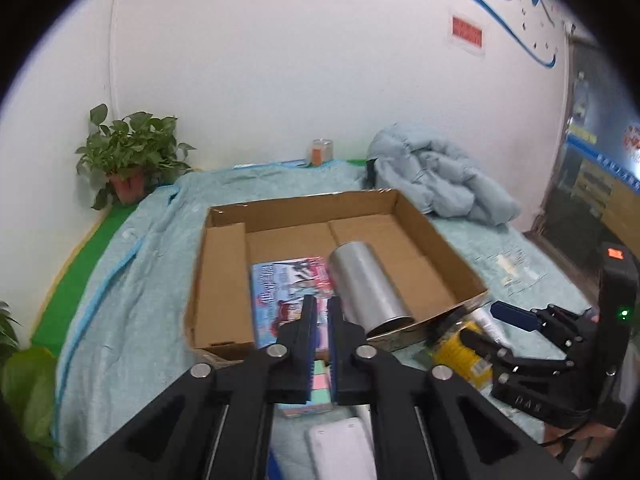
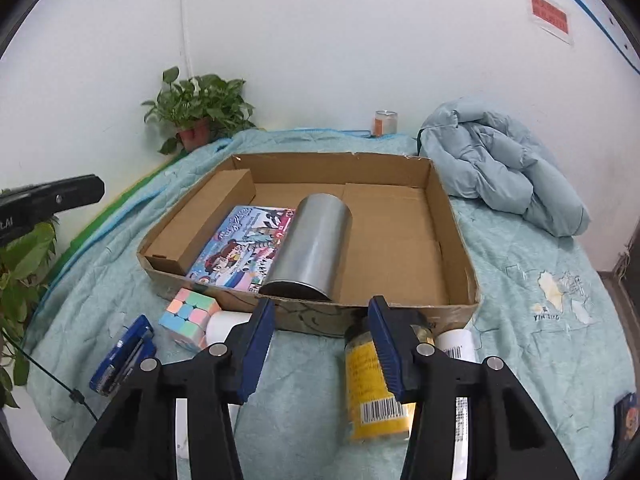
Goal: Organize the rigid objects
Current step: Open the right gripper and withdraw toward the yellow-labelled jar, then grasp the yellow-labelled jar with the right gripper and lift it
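With the metal tin (image 2: 310, 250) and picture box (image 2: 236, 248) lying in the cardboard tray (image 2: 456, 216) on the bed, the half-open, empty right gripper (image 2: 322, 312) should drop squarely over the yellow-labelled jar (image 2: 370, 384) just outside the tray's near wall, while the left gripper (image 1: 321, 308) hangs shut and empty

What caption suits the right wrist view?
Open right gripper above bedspread, facing cardboard box holding metal can and picture book.

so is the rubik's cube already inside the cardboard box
No, the rubik's cube sits on the blanket just outside the cardboard box, against its near wall.
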Demonstrator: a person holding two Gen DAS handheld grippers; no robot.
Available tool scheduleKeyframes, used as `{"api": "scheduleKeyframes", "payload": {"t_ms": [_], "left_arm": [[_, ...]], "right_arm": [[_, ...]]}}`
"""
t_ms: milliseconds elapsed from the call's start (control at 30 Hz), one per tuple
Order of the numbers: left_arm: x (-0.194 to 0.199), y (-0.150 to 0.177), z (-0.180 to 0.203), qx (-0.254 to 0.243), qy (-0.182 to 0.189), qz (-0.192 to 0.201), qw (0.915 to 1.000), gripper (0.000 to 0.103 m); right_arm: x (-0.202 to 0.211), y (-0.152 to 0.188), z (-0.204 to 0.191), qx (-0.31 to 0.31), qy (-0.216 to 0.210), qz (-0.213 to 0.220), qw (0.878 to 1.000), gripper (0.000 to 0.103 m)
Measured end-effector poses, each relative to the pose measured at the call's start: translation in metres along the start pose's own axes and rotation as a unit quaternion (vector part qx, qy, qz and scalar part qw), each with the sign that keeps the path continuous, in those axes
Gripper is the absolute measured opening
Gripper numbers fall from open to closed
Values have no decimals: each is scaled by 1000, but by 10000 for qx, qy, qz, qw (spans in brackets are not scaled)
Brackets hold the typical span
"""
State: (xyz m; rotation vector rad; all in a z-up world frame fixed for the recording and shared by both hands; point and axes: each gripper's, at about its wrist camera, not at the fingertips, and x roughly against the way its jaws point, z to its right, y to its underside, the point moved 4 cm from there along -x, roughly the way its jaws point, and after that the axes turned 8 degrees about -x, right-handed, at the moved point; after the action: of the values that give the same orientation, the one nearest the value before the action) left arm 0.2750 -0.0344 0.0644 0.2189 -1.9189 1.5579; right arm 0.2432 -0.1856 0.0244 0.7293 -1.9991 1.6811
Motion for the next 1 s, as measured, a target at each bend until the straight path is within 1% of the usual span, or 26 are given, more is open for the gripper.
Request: {"api": "scheduleKeyframes", "payload": {"t_ms": [33,67,100,133,200,333,433,533,667,733,767,833,900,967,1000], "left_arm": [[-2,4,3,79,-8,-20,10000,62],[-4,10,7,188,-7,-39,9998,84],[-6,16,9,374,39,34,9993,96],[-8,22,13,499,121,66,9987,96],[-19,34,22,536,267,-161,9981,95],[-34,56,33,490,126,-485,9975,96],[-47,72,36,663,221,-762,9946,96],[-60,82,43,829,475,-979,9906,95],[-75,86,53,1053,1082,-1193,9813,95],[-77,86,57,1090,1249,-1224,9785,95],[-78,85,58,1097,1298,-1223,9778,95],[-81,84,60,1106,1327,-1245,9771,95],[-84,85,63,1136,1449,-1306,9742,95],[-88,88,68,1180,1693,-1467,9674,95],[-90,88,70,1191,1801,-1504,9648,95]], "right_arm": [[5,2,2,-65,-73,50,9999,98],[9,4,4,-111,-114,103,9998,101],[14,7,7,-139,-150,214,9996,103],[17,11,10,-111,-155,260,9995,103],[22,17,16,-20,-135,271,9995,103],[29,33,39,-156,-249,262,9992,103],[27,49,59,-341,-211,89,9992,103],[13,60,77,-484,-40,-223,9986,102],[-11,61,96,-830,-105,-614,9946,101],[-22,57,101,-872,-137,-771,9931,91],[-27,56,102,-846,-147,-832,9928,88],[-38,58,101,-823,-202,-1018,9912,72],[-48,63,98,-785,-66,-1226,9893,66],[-47,67,94,-698,-12,-1201,9903,66],[-44,69,91,-647,-10,-1257,9900,66]]}}
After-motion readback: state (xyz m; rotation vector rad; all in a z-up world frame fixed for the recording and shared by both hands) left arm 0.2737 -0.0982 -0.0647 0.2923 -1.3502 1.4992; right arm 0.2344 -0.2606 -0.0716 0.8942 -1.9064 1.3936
